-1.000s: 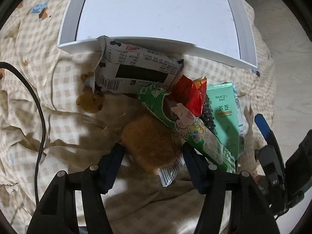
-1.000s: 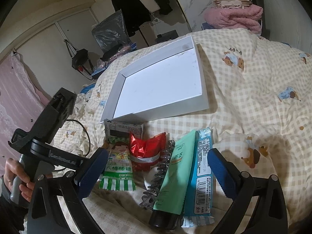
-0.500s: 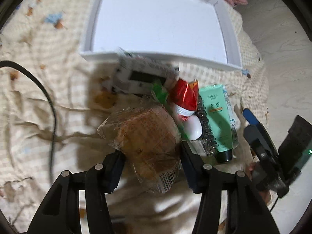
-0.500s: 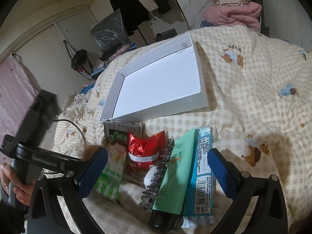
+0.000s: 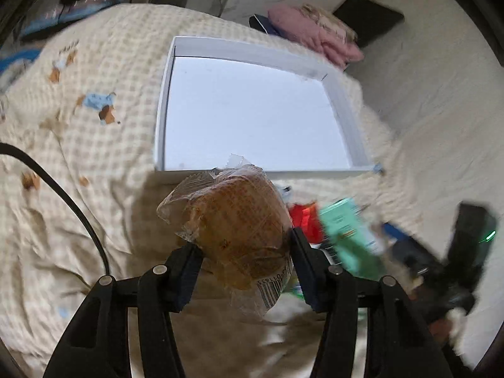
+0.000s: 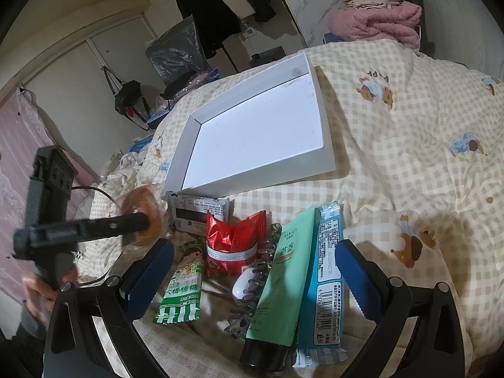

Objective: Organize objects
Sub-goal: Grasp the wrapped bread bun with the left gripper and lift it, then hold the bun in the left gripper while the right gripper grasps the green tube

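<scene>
My left gripper (image 5: 244,261) is shut on a wrapped bread bun (image 5: 239,226) and holds it up in the air just short of the near wall of the empty white tray (image 5: 252,119). The bun (image 6: 140,208) and the left gripper (image 6: 138,219) also show in the right wrist view, left of the tray (image 6: 261,138). My right gripper (image 6: 252,278) is open and empty above the pile: a green tube (image 6: 278,267), a blue packet (image 6: 326,271), a red packet (image 6: 233,245), a green candy packet (image 6: 184,286), a hair claw (image 6: 255,277), a white packet (image 6: 198,211).
A checked quilt (image 6: 409,157) covers the bed under everything. A black cable (image 5: 69,195) lies on the quilt at the left. A pink towel pile (image 6: 378,22) sits at the far end. Clothes and bags stand by the far wall.
My left gripper closed on the bun, lifted it off the pile and carried it up toward the tray's near wall. The right gripper stayed where it was, open.
</scene>
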### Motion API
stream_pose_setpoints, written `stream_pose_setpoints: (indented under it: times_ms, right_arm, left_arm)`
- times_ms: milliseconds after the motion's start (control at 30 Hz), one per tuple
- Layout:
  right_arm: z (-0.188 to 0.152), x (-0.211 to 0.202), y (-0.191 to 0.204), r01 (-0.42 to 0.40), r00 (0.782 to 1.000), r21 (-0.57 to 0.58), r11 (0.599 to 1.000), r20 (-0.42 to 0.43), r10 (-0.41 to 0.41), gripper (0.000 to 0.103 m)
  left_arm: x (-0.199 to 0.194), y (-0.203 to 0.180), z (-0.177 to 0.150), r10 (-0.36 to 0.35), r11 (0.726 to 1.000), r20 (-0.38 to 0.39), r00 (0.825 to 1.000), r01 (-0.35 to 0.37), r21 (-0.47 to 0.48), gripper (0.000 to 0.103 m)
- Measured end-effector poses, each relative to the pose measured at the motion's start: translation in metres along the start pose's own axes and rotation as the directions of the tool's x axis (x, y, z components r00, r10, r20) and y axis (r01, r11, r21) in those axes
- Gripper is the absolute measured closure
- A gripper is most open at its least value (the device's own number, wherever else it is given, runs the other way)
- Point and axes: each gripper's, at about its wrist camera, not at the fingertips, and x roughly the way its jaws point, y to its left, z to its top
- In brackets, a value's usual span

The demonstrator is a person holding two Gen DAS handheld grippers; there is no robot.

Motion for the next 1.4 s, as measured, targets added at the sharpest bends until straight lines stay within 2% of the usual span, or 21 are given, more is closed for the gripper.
stream_pose_setpoints:
  times_ms: [67,133,200,300,400,500,600,633,667,700,733,867,933,1000,1067,1233,1300,1400]
  right_arm:
    - [-0.001,0.001,-0.001,0.001,1.000,0.004,1.000,-0.001,-0.001,0.000]
    - [-0.001,0.002,-0.001,0.000,1.000,0.005,1.000,-0.001,0.000,0.000]
    - [-0.002,0.002,0.000,0.005,1.000,0.001,1.000,0.000,-0.005,0.000]
    - [-0.003,0.003,0.002,0.026,1.000,-0.016,1.000,0.007,-0.026,0.000]
    - [-0.004,0.001,0.005,0.037,0.999,-0.043,0.998,0.032,-0.036,0.000]
    - [-0.005,0.001,0.008,0.040,0.999,-0.058,0.998,0.034,-0.038,0.002]
    - [-0.006,0.002,0.009,0.050,0.998,-0.057,0.997,0.033,-0.048,0.019]
    - [-0.007,0.003,0.008,0.044,0.999,-0.057,0.997,0.026,-0.043,0.019]
    - [-0.007,0.003,0.008,0.024,1.000,-0.057,0.998,0.022,-0.023,0.022]
    - [-0.007,0.002,0.009,0.015,1.000,-0.064,0.998,0.028,-0.013,0.031]
    - [-0.008,0.001,0.011,0.025,0.999,-0.075,0.997,0.035,-0.023,0.034]
    - [-0.005,-0.008,0.016,0.036,0.997,-0.089,0.995,0.064,-0.030,0.034]
    - [0.001,-0.019,0.014,0.033,0.995,-0.077,0.996,0.100,-0.025,0.034]
    - [0.010,-0.029,0.010,0.065,0.993,-0.071,0.995,0.104,-0.057,0.034]
    - [0.019,-0.034,0.002,0.097,0.994,-0.064,0.993,0.064,-0.093,0.034]
    - [0.022,-0.031,-0.024,0.094,0.993,0.017,0.995,-0.079,-0.092,0.034]
    - [0.018,-0.024,-0.028,0.126,0.983,0.016,0.992,-0.136,-0.122,0.057]
    - [0.011,-0.018,-0.028,0.105,0.980,0.027,0.994,-0.172,-0.099,0.058]
  left_arm:
    - [-0.003,-0.002,-0.003,0.011,0.999,0.027,1.000,-0.012,0.038,0.045]
    - [0.011,-0.009,-0.005,0.016,0.998,0.052,0.999,-0.019,0.059,0.045]
    - [0.019,-0.017,-0.010,0.051,0.995,0.068,0.996,-0.057,0.086,0.045]
    - [0.029,-0.030,-0.019,0.086,0.987,0.078,0.993,-0.095,0.131,0.044]
    - [0.025,-0.027,-0.028,0.106,0.983,0.070,0.992,-0.116,0.146,0.044]
    - [0.026,-0.025,-0.027,0.094,0.985,0.071,0.993,-0.103,0.137,0.044]
    - [0.024,-0.024,-0.029,0.073,0.988,0.094,0.993,-0.085,0.129,0.044]
    - [0.021,-0.024,-0.031,0.062,0.989,0.108,0.992,-0.076,0.129,0.044]
    - [0.018,-0.024,-0.032,0.051,0.989,0.129,0.990,-0.068,0.128,0.044]
    - [0.014,-0.023,-0.033,0.046,0.990,0.150,0.988,-0.065,0.126,0.044]
    - [0.009,-0.023,-0.033,0.038,0.991,0.176,0.984,-0.060,0.123,0.044]
    - [-0.006,-0.020,-0.035,-0.040,0.993,0.237,0.971,0.013,0.118,0.044]
    - [-0.011,-0.022,-0.036,-0.048,0.992,0.259,0.965,0.015,0.128,0.044]
    - [-0.010,-0.025,-0.036,-0.047,0.990,0.251,0.967,0.012,0.140,0.044]
    - [-0.006,-0.027,-0.035,-0.038,0.989,0.227,0.973,0.004,0.147,0.044]
    - [-0.003,-0.028,-0.036,-0.018,0.989,0.208,0.978,-0.013,0.149,0.044]
    - [-0.002,-0.029,-0.036,0.000,0.988,0.204,0.979,-0.031,0.150,0.044]
    - [0.003,-0.032,-0.036,0.022,0.985,0.188,0.982,-0.054,0.165,0.044]
